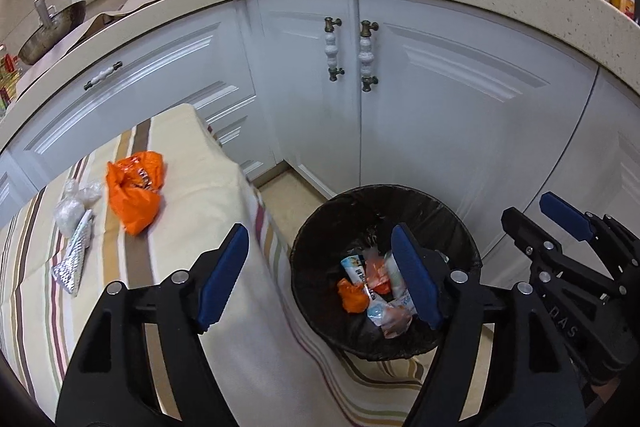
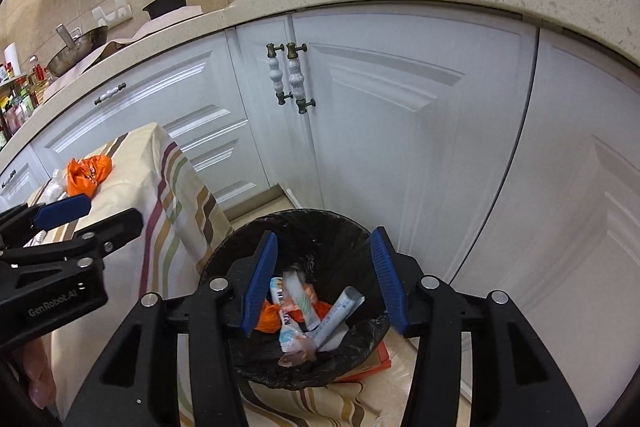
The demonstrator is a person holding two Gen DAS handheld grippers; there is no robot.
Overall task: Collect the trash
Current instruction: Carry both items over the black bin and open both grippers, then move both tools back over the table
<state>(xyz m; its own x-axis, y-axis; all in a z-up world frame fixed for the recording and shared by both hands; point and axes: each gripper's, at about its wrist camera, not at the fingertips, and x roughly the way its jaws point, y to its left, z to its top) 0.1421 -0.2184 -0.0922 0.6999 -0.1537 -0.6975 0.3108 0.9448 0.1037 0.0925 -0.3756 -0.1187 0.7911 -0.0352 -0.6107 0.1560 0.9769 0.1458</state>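
1. Blue-padded fingers (image 2: 382, 283) of the right gripper (image 2: 324, 283) stand spread apart with nothing between them, hanging above the bin (image 2: 224, 267); a pale wrapper (image 2: 298, 293) looks blurred below them, perhaps falling.
2. Left gripper (image 1: 320, 275) is likewise spread and empty, poised between the bin's rim and the edge of the striped counter (image 1: 180, 131).
3. Inside the bin (image 1: 460, 239) lie several wrappers and an orange scrap (image 1: 352, 295).
4. Trash not yet collected sits on the counter: an orange bag (image 1: 134, 191), a clear crumpled bag (image 1: 76, 203) just beside it, and a silver wrapper (image 1: 74, 259) touching the clear one.
5. I judge a drop into the bin is just finishing; next, a gripper must swing left over the counter and close on one of the three pieces.
6. Room is fair: the counter's cloth edge drops right beside the bin, white cabinets (image 1: 440, 99) stand close behind, and the two grippers sit near each other, so only one should travel at a time.
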